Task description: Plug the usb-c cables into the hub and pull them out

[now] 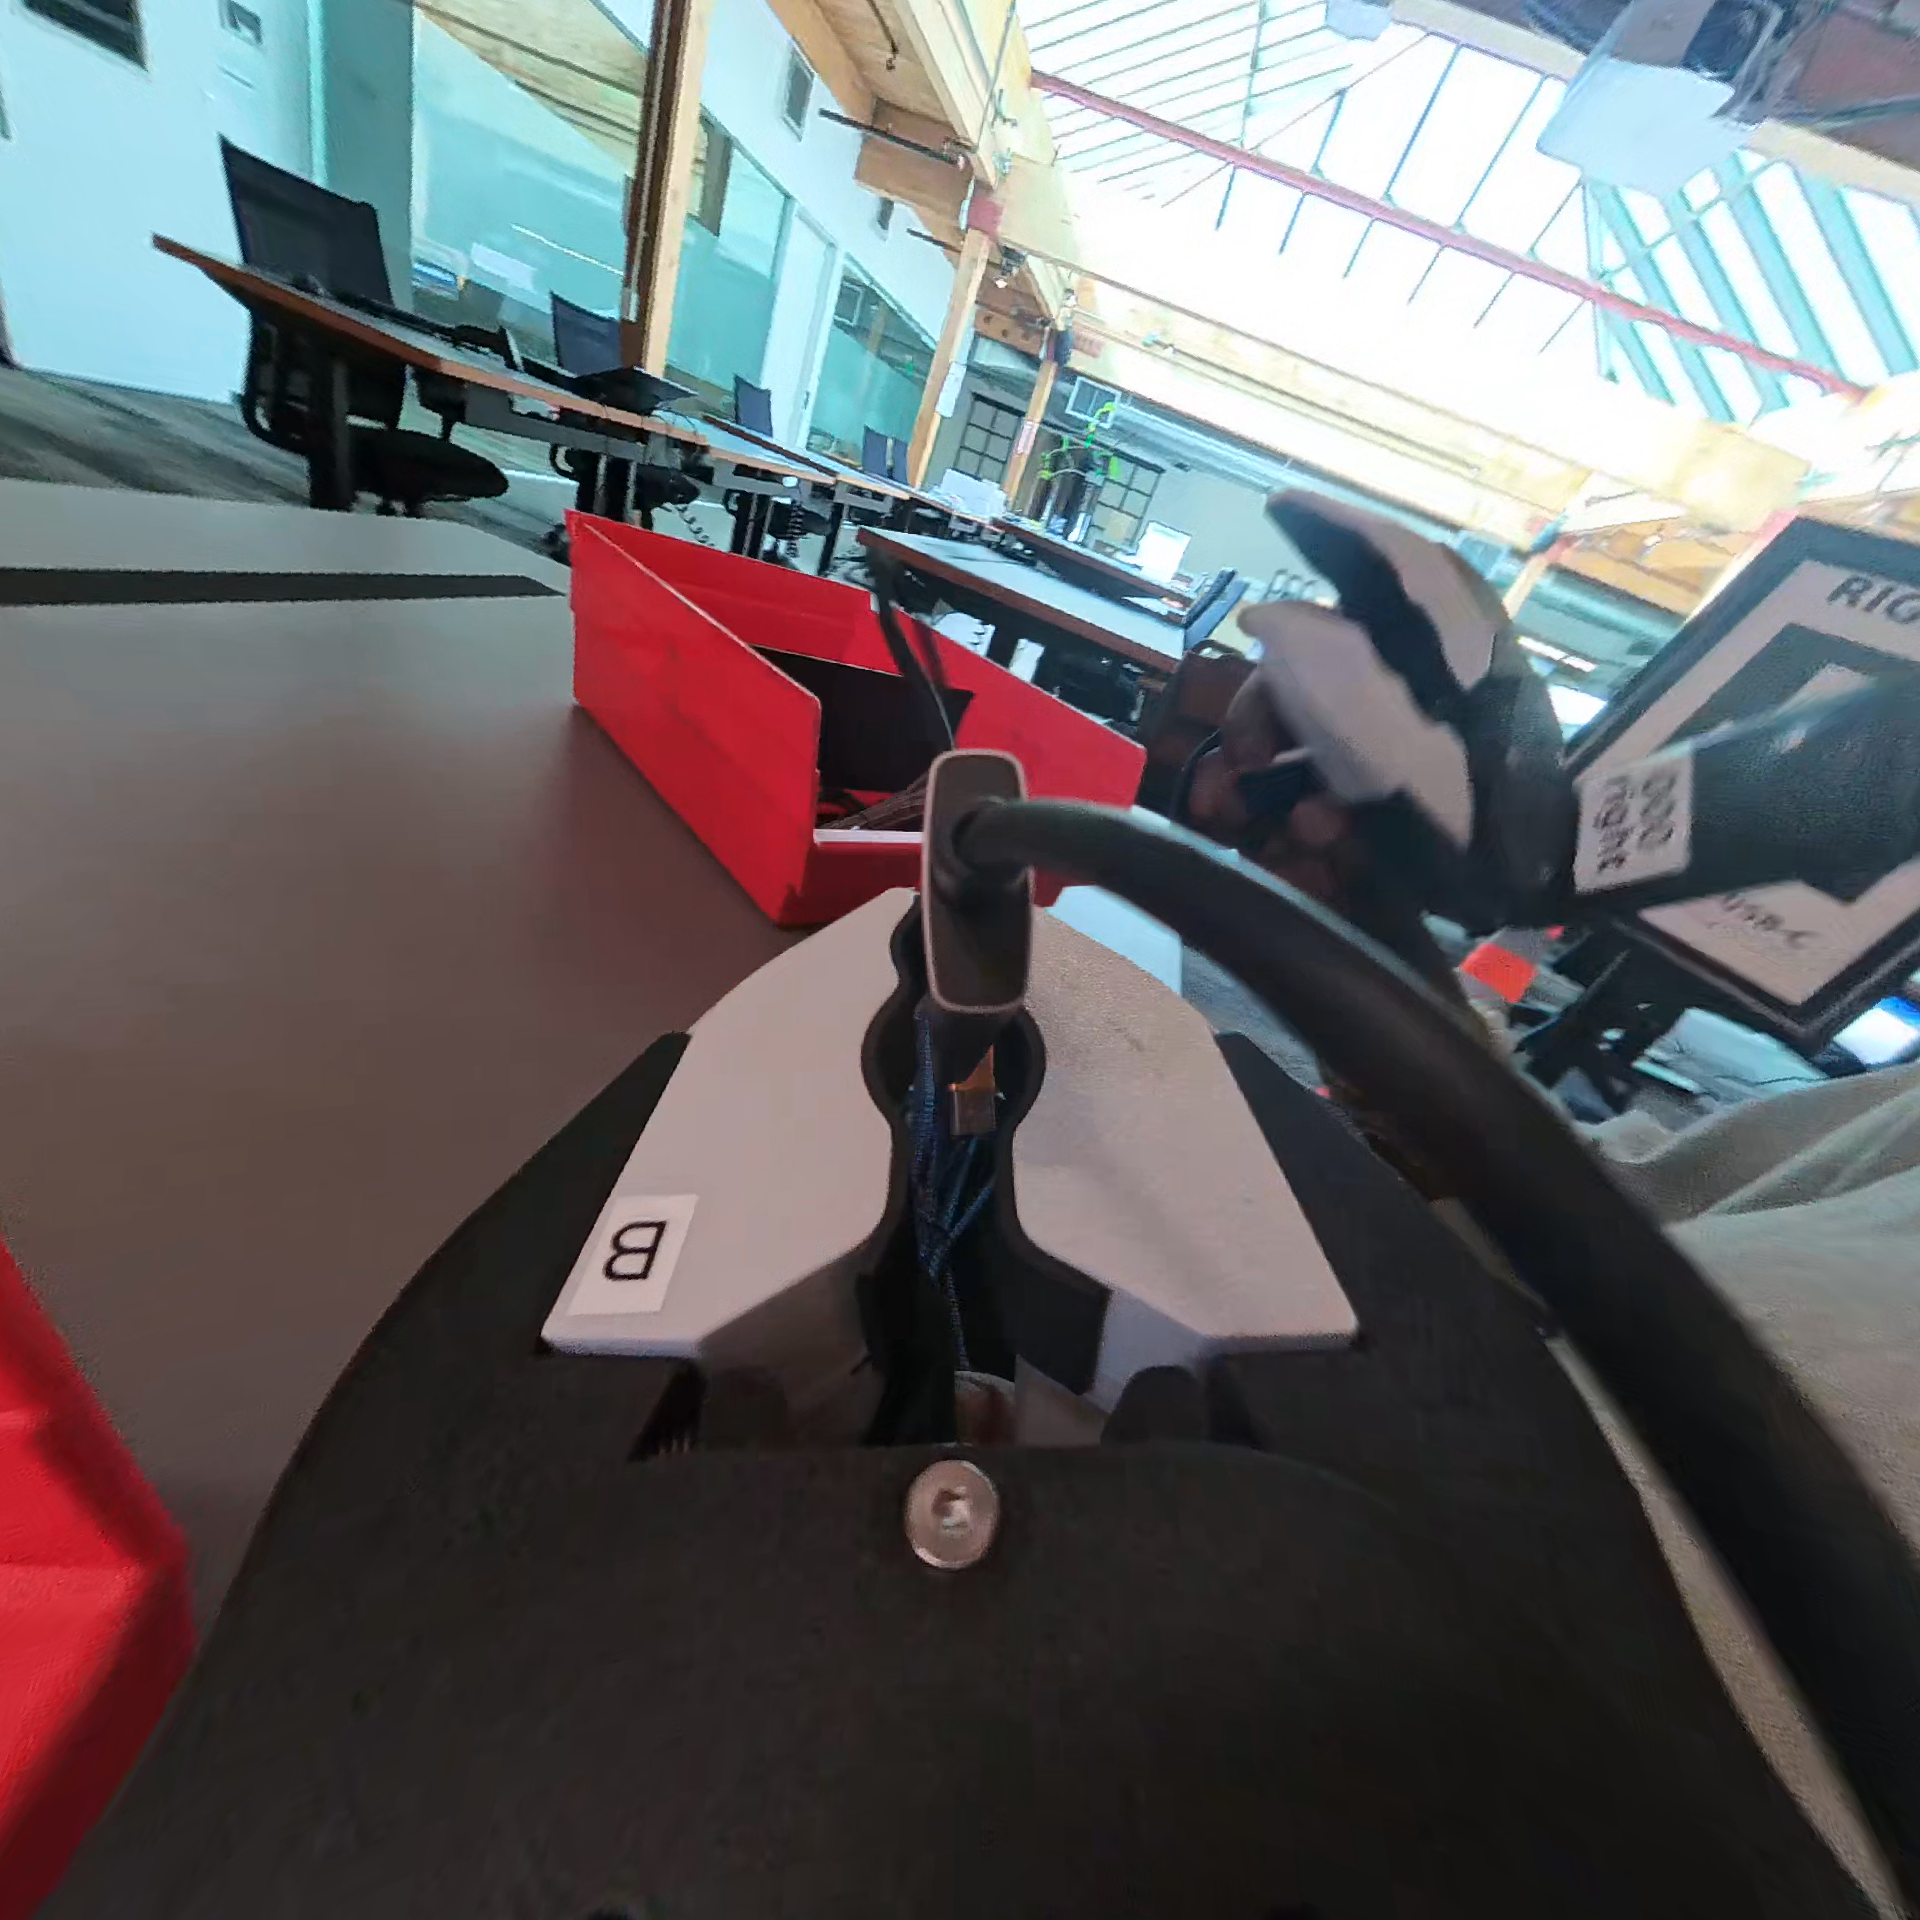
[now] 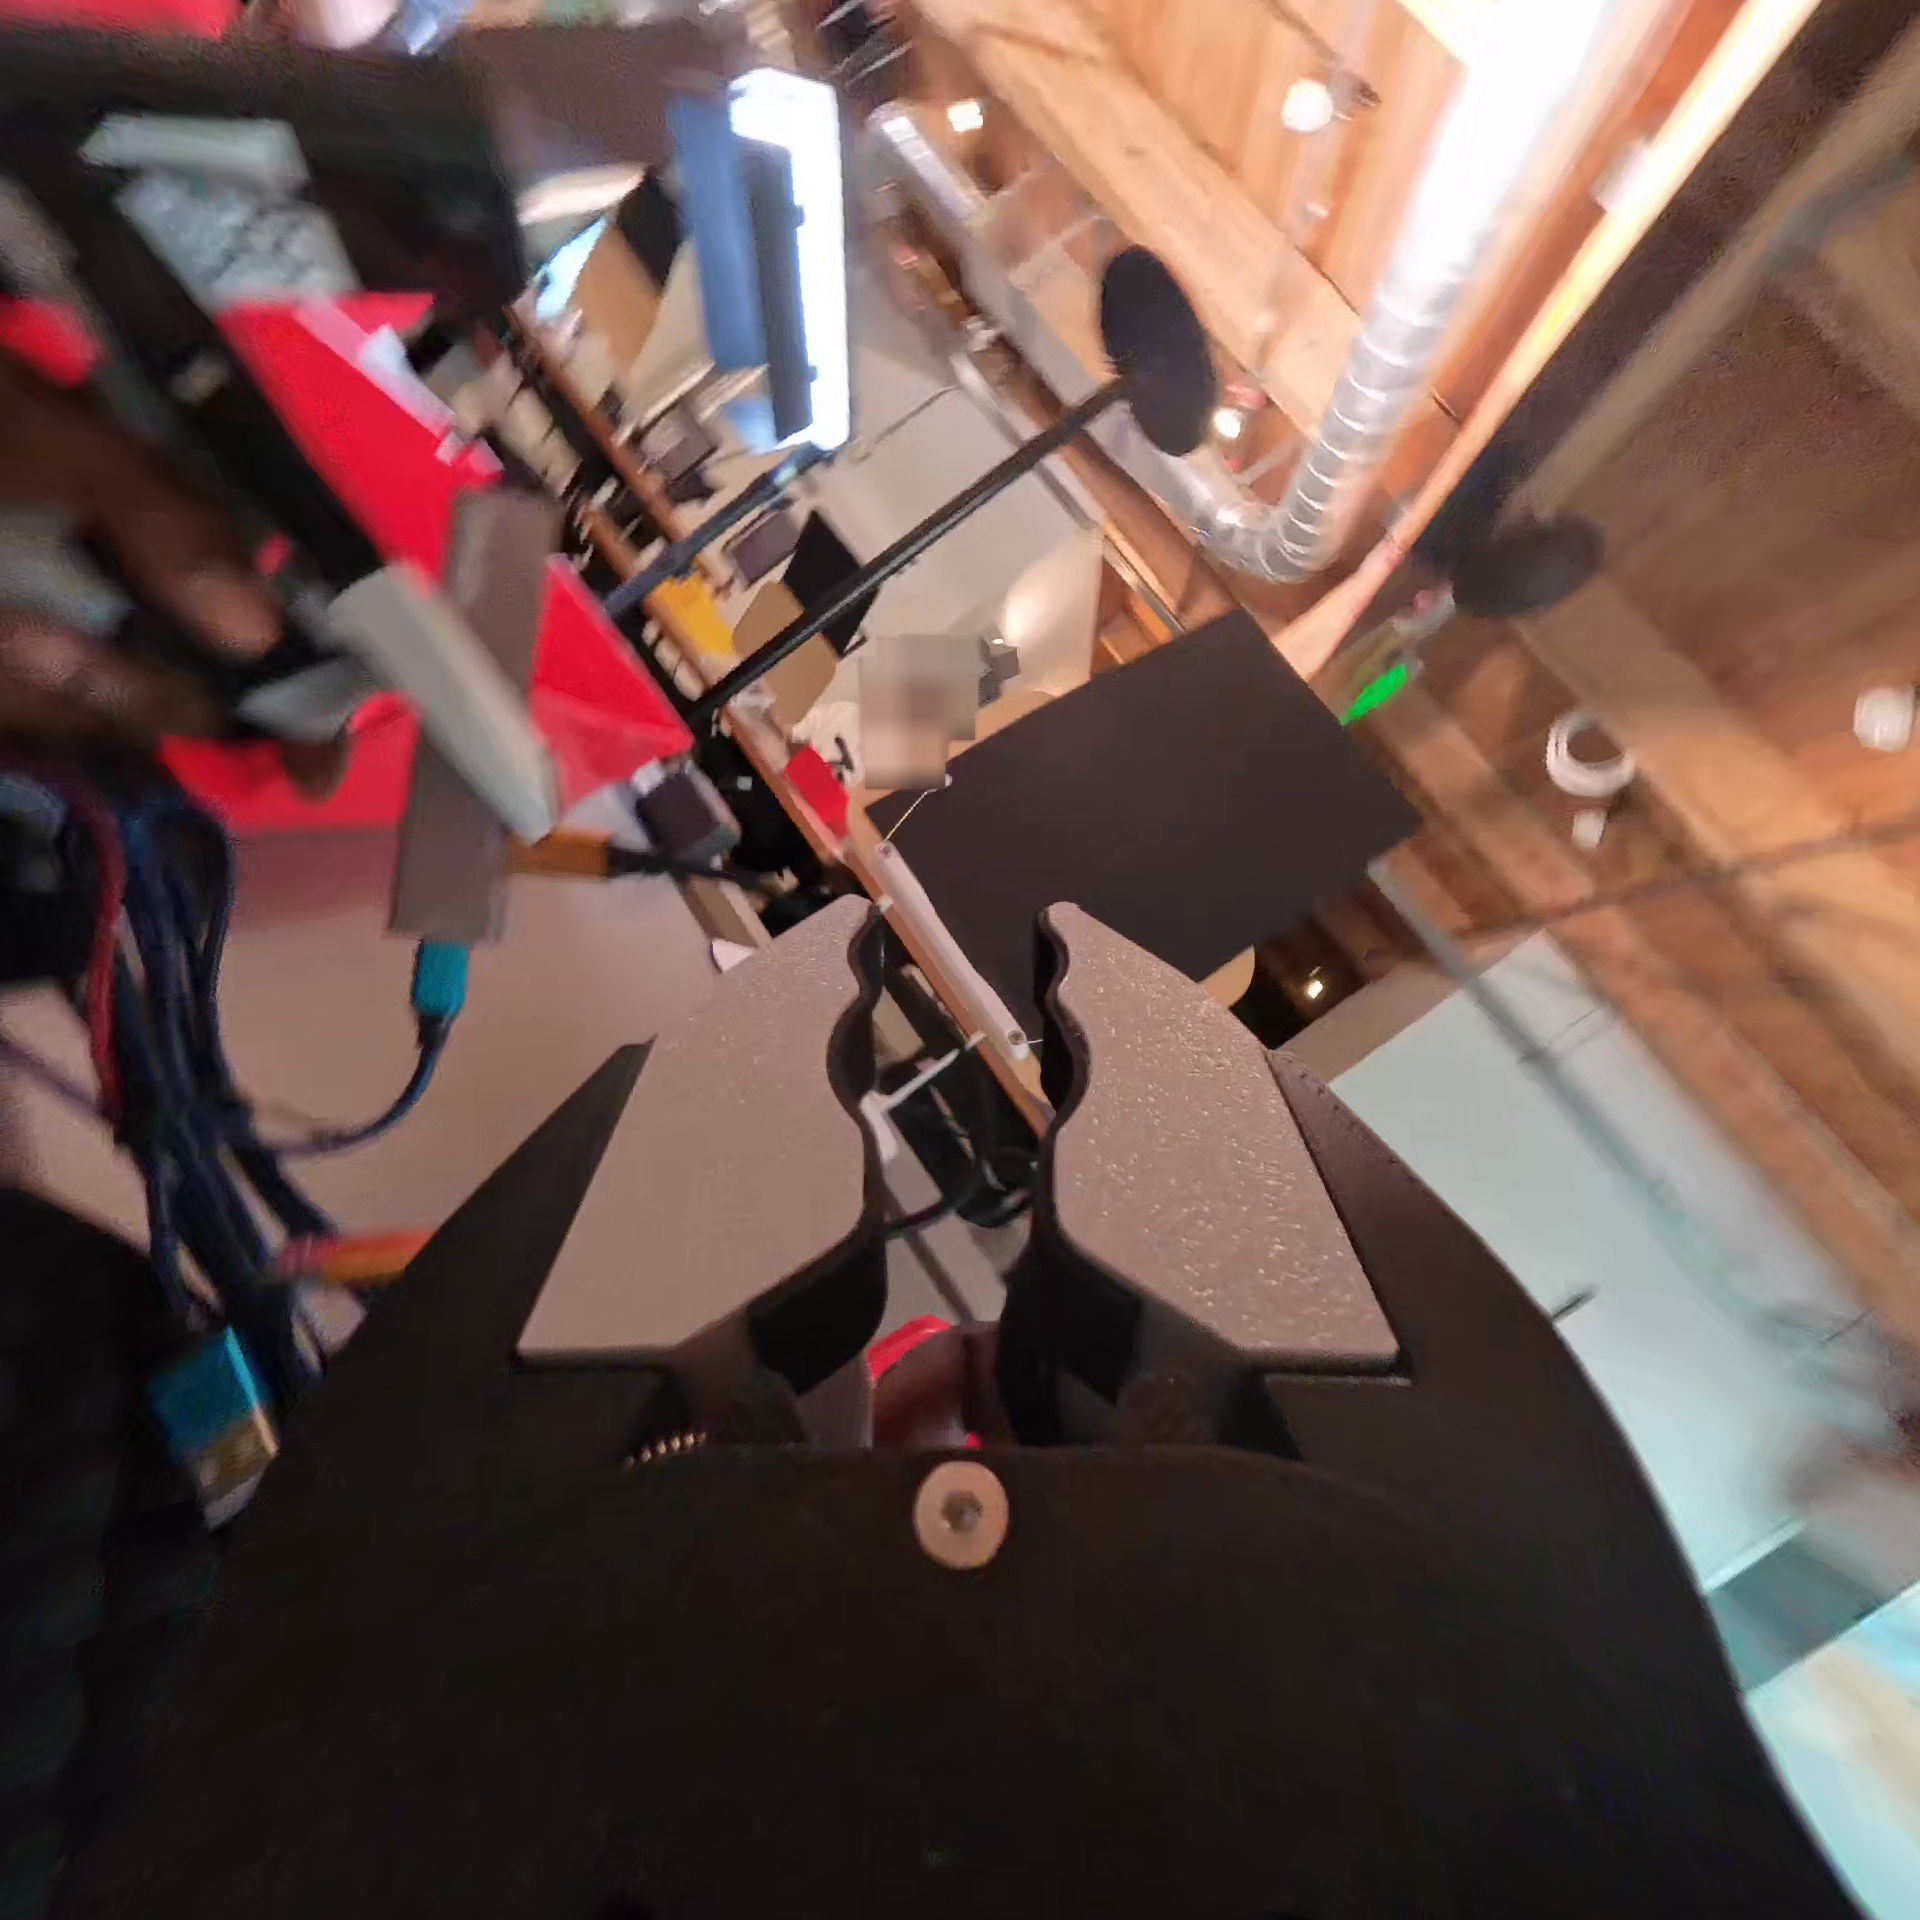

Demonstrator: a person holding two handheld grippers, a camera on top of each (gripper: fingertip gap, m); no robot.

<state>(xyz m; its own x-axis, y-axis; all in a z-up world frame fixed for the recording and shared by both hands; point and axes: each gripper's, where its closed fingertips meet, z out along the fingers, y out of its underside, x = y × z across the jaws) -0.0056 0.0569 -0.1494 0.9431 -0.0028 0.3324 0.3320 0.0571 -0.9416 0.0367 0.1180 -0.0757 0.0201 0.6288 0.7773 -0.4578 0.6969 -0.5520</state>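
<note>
My left gripper [image 1: 971,920] is shut on the grey usb-c hub [image 1: 971,831], seen end-on and held above the table. The hub's thick black cable [image 1: 1351,997] curves off to the right. A blue braided cable with an orange plug [image 1: 975,1101] hangs under the hub between the fingers. My right gripper [image 2: 956,935] is open and empty, tilted, to the right of the hub [image 2: 447,873]. It also shows in the left wrist view [image 1: 1371,665]. An orange plug [image 2: 556,857] and a teal plug [image 2: 442,977] sit at the hub's edge. Loose cables [image 2: 177,1122] hang left.
An open red bin [image 1: 727,707] with cables in it stands on the dark table [image 1: 312,831] behind the hub. Another red bin [image 1: 62,1558] is at the lower left. A hand [image 1: 1236,769] holds the right gripper. Desks and chairs stand farther back. Across from one pair of fingers to the other is roughly 11 centimeters.
</note>
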